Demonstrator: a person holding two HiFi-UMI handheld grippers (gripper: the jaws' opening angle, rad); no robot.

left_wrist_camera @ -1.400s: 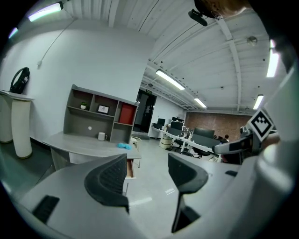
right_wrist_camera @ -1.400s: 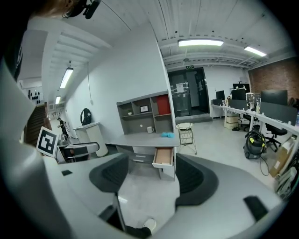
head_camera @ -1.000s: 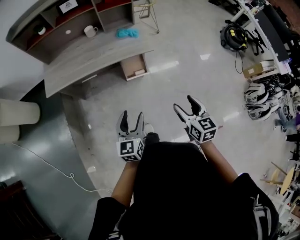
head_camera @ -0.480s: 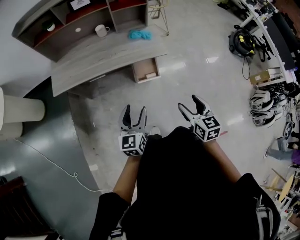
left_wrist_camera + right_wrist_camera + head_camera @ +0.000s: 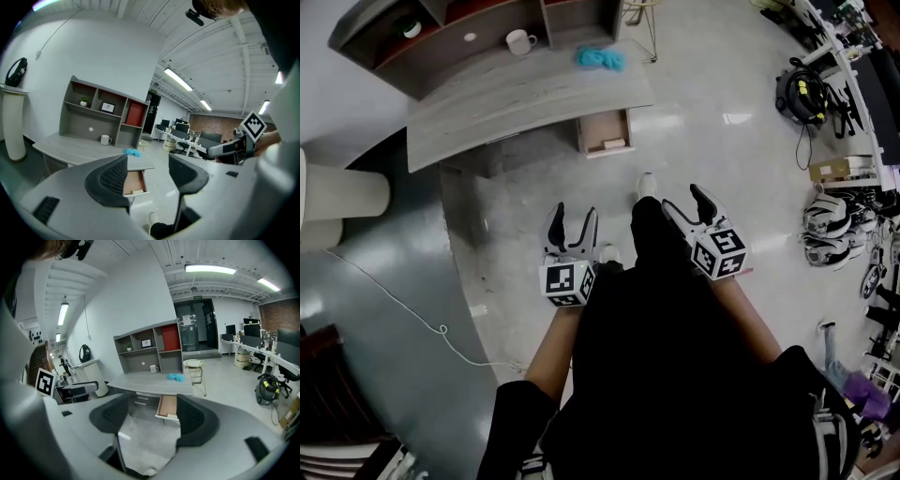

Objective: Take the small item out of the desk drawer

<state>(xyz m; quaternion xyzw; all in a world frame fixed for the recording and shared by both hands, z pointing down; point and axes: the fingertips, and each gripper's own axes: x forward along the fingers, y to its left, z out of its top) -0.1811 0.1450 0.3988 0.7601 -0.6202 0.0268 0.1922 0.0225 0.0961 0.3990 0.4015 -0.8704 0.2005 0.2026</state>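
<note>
A grey desk stands ahead with one wooden drawer pulled open at its right end. A small pale item lies at the drawer's front. The left gripper view shows the drawer and the item between its jaws; the right gripper view shows the drawer too. My left gripper and right gripper are both open and empty, held over the floor well short of the desk. The person's leg partly hides the right gripper's inner finger.
On the desk are a white mug and a blue cloth, with a shelf unit behind. A white cylinder and a floor cable lie left. Helmets and bags sit at the right. A wire stool stands past the desk.
The person has walked toward the desk, so the drawer looks closer and more centred. A foot has stepped forward between the grippers. Both grippers stay open and empty.
</note>
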